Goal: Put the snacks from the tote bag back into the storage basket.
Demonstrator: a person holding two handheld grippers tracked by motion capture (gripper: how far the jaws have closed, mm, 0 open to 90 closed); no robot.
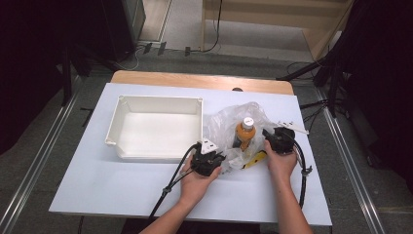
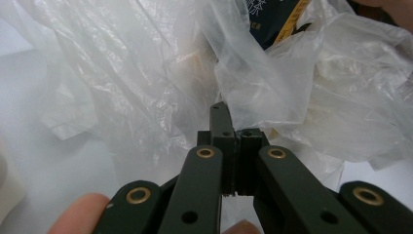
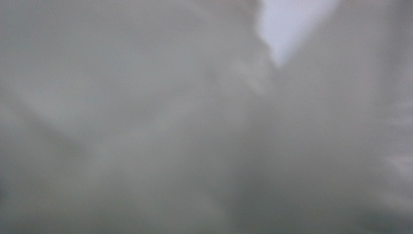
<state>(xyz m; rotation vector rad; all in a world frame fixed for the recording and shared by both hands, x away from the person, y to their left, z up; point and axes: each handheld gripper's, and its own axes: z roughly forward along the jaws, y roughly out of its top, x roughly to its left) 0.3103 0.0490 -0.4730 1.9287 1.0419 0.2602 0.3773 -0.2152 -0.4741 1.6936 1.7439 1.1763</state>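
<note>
White table [image 1: 97,185]: a crumpled clear plastic bag [image 1: 229,127] (an orange-filled, white-capped bottle [image 1: 245,132] standing inside) lies right of an empty white rectangular tray [image 1: 155,127]. The left gripper [image 2: 233,127] is clenched on the bag's film; the right gripper [image 1: 272,136] is pressed against the bag, state indeterminable.

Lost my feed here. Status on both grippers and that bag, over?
Left gripper shut on plastic bag. Right gripper at bag's far side, state unclear. Orange bottle upright inside bag. White bin alongside, apart.
</note>
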